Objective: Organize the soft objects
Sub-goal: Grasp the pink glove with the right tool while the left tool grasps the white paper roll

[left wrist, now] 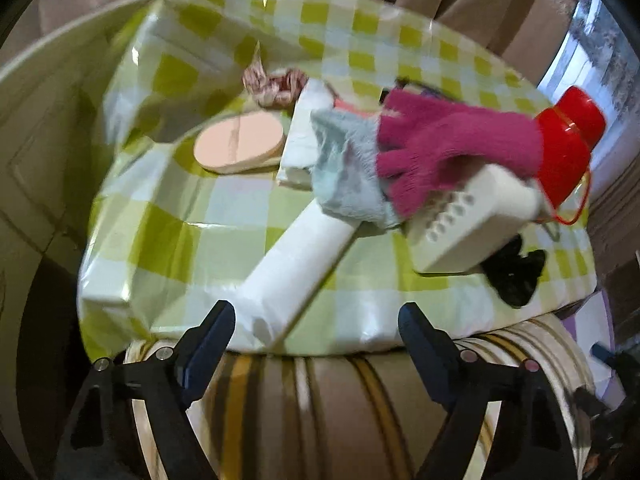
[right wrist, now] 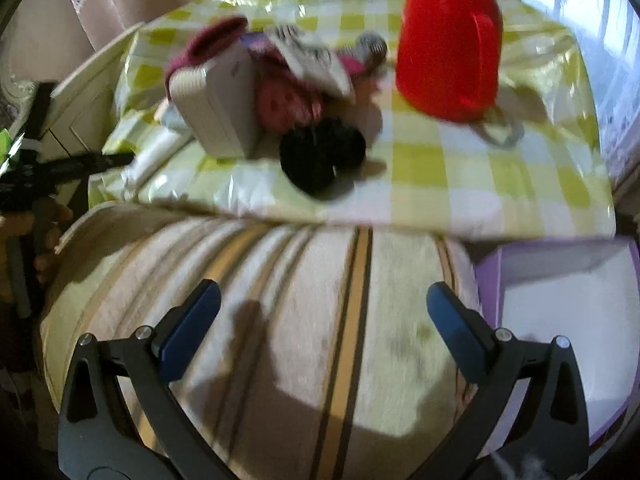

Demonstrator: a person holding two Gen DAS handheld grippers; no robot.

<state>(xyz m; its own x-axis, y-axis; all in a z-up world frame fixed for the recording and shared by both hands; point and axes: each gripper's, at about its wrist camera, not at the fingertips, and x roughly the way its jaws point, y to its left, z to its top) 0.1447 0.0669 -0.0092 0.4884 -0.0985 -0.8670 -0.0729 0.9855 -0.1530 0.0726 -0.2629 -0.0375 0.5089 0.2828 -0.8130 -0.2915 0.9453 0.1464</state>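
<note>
A magenta knit glove (left wrist: 448, 142) lies over a fuzzy grey-blue cloth (left wrist: 344, 168) on a table with a green-checked cloth (left wrist: 168, 240). A black fuzzy item (left wrist: 514, 270) lies at the table's front right; it also shows in the right wrist view (right wrist: 320, 156). A pink patterned scrunchie (left wrist: 272, 84) lies further back. My left gripper (left wrist: 316, 320) is open and empty at the table's near edge. My right gripper (right wrist: 324, 300) is open and empty above a striped cushion (right wrist: 280, 320).
A red jug (right wrist: 448, 48) stands at the right. A white perforated box (left wrist: 464, 224), a long white packet (left wrist: 296, 264) and a peach oval pad (left wrist: 240, 140) lie on the table. A purple-rimmed box (right wrist: 568, 312) sits beside the cushion.
</note>
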